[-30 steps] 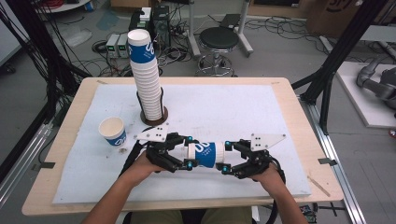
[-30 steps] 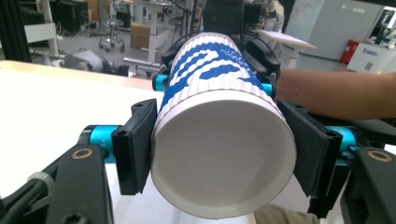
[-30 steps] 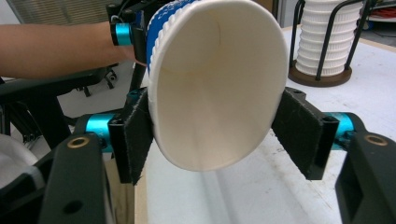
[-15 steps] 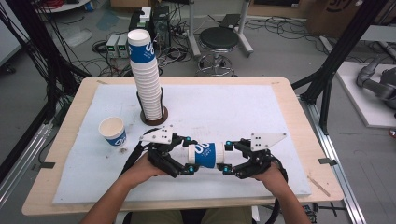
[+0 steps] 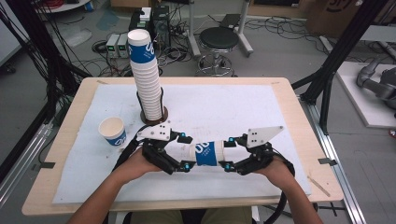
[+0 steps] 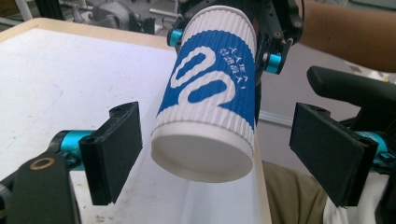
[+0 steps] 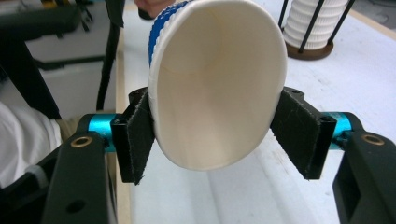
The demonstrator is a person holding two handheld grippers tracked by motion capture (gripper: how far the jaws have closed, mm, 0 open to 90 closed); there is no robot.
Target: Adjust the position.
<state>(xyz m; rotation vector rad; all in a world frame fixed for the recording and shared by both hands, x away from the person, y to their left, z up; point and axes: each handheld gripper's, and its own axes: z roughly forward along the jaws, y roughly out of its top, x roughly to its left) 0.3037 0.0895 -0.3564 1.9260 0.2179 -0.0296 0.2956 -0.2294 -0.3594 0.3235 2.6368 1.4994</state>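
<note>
Holding a paper cup [image 5: 208, 153] level above the white mat of the bench [image 5: 280, 93], the person has one claw at each end of it. The right claw [image 5: 228, 154] is clamped on the cup's open rim, and in the right gripper view its two black pads squeeze the mouth into an oval. The left claw [image 5: 186, 152] stands apart around the base; in the left gripper view both pads are clear of the ribbed wall, with a gap on each side.

I judge this cup to be very light and rather soft. The rim already bends under the grip, so stronger pressure could crease it. The ribbed sleeve with the blue print should give good friction, while the smooth white band near the base looks more slippery. The base is the stiffest part, so it is a good place to take hold, with the pads across the ribbed wall just above it.

Both forearms come in from the near edge of the bench, with the hands low and the claws pointing toward each other. A single cup [image 5: 113, 131] stands upright on the mat to the left, and a tall stack of cups [image 5: 145, 77] rises in its holder behind.
</note>
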